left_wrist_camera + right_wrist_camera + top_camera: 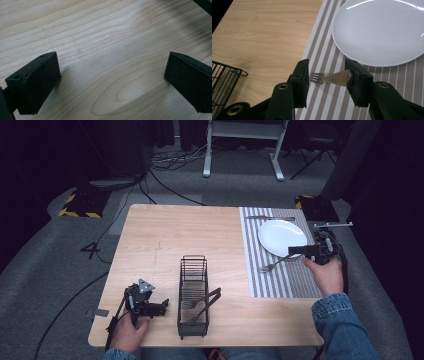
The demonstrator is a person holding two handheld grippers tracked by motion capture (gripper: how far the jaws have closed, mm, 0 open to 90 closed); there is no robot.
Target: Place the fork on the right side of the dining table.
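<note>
A metal fork (pixel 272 265) lies slanted on the striped placemat (pixel 280 280), just in front of the white plate (pixel 281 237). My right gripper (pixel 295 251) is down at the fork's handle end. In the right gripper view the fork (pixel 318 77) sits in the gap between the jaws, tines to the left, its handle against the right pad (pixel 358 82). The jaws of that right gripper (pixel 328 75) stand apart, so it is open. My left gripper (pixel 161 306) rests at the table's front left, open over bare wood (pixel 110 72), holding nothing.
A black wire rack (pixel 193 295) stands at front centre with two utensils (pixel 202 304) leaning in it; its corner (pixel 222 77) lies left of my right jaws. A knife (pixel 270 218) lies beyond the plate (pixel 382 30). Bare tabletop (pixel 175 235) spreads behind the rack.
</note>
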